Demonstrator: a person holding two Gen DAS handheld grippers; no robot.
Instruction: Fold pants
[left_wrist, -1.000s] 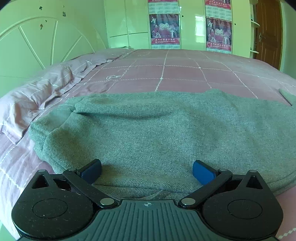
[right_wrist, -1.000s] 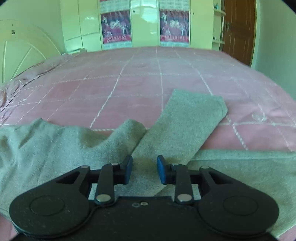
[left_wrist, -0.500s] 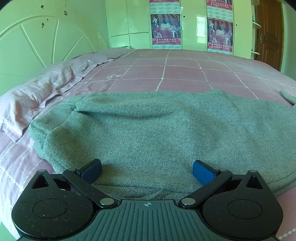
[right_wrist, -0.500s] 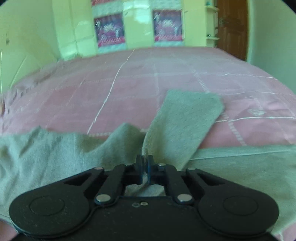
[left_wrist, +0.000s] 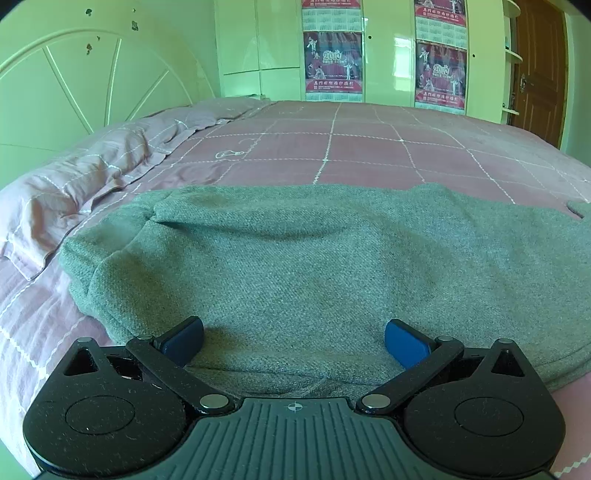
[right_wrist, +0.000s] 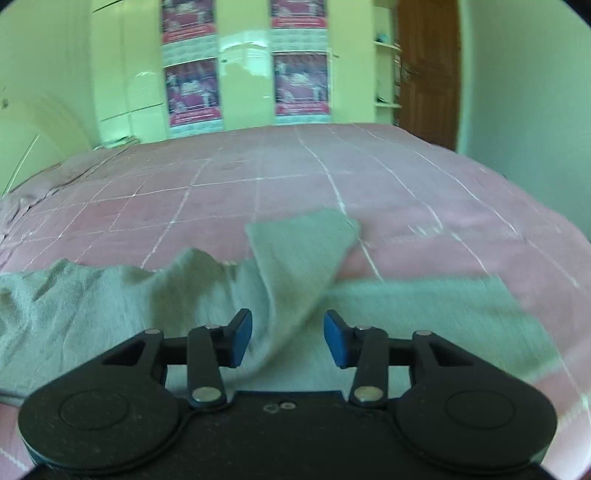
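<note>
Pants (left_wrist: 314, 266), grey knit, are being spread on pink checked bed (left_wrist: 369, 147), waist end toward pillow (left_wrist: 74, 192). One leg (right_wrist: 303, 251) is being left angled across the other; folding judged barely begun, leg alignment + folds remaining. Left tool (left_wrist: 293, 341) is being held wide, nothing pinched. Right tool (right_wrist: 288, 338) jaws have just been opening, fabric between but unpinched. Posters (left_wrist: 332, 61) are being read as "2010", rest illegible.

Bedroom, bed (left_wrist: 369, 147), headboard (left_wrist: 74, 92), wardrobe (left_wrist: 258, 55)
</note>
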